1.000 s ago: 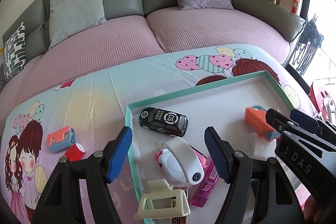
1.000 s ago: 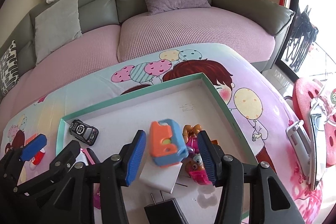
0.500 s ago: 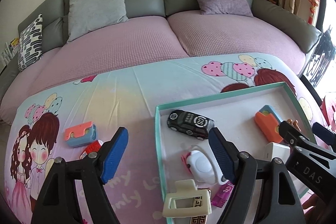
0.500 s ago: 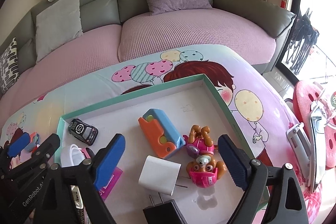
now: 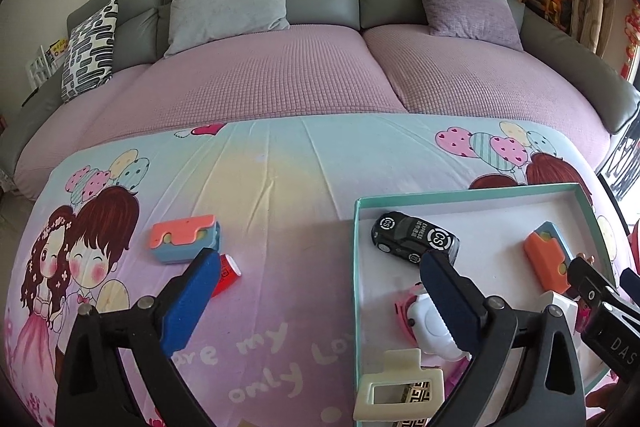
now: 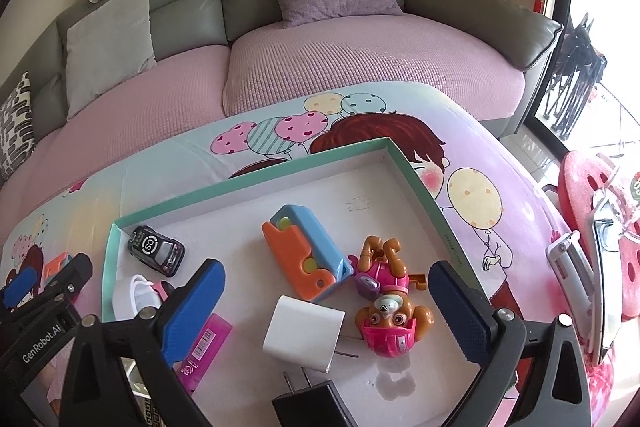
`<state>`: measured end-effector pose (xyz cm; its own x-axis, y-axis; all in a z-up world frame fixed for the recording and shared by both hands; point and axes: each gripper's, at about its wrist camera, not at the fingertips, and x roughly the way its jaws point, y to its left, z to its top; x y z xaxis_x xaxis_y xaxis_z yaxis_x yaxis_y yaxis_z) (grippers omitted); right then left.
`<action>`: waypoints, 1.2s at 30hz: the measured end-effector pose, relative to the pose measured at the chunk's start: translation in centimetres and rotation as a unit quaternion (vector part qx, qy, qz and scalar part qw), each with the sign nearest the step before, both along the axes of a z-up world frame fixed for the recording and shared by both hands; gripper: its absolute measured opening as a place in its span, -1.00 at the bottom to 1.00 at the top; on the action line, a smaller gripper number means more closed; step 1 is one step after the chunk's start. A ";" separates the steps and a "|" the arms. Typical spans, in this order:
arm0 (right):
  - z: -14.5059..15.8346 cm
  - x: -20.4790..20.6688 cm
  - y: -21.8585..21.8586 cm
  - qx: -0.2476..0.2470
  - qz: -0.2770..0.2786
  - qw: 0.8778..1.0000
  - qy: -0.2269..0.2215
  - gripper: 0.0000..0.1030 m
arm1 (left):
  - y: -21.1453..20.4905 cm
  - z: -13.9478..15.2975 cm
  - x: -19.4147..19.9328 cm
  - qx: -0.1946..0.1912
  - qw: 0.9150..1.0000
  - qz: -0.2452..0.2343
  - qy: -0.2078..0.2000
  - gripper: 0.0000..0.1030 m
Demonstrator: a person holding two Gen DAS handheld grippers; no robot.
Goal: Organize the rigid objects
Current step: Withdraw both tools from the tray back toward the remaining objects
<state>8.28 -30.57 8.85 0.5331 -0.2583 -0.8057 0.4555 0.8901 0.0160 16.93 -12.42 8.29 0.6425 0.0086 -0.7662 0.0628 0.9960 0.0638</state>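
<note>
Right gripper (image 6: 326,311) is standing wide, jaws just opened, nothing between the pads; the orange-and-blue toy (image 6: 306,259) is lying free in the teal tray (image 6: 420,183) beside the pup figure (image 6: 386,311). Left gripper (image 5: 316,301), also just opened and empty, is facing the twin orange-blue toy (image 5: 185,238) and red can (image 5: 226,273) outside on the sheet. Judging: place step done; next fetch is calling for the left to straddle one.

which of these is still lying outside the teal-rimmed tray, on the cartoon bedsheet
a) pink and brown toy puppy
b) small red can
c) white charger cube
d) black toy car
b: the small red can lies on the cartoon bedsheet left of the teal-rimmed tray, while the black toy car, white charger cube and pink and brown toy puppy all sit inside it.
</note>
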 end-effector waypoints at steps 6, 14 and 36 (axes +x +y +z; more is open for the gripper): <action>0.1 0.3 0.6 -0.003 0.010 1.000 0.000 1.00 | 1.2 0.0 0.2 -0.001 1.000 0.015 0.002 0.94; 1.3 0.7 2.9 -0.001 0.041 0.999 -0.020 1.00 | 4.8 0.8 0.1 0.003 0.998 0.054 -0.009 0.94; 0.8 4.4 17.2 0.025 0.241 0.968 -0.062 1.00 | 19.6 -0.5 -1.5 -0.049 0.977 0.208 0.008 0.94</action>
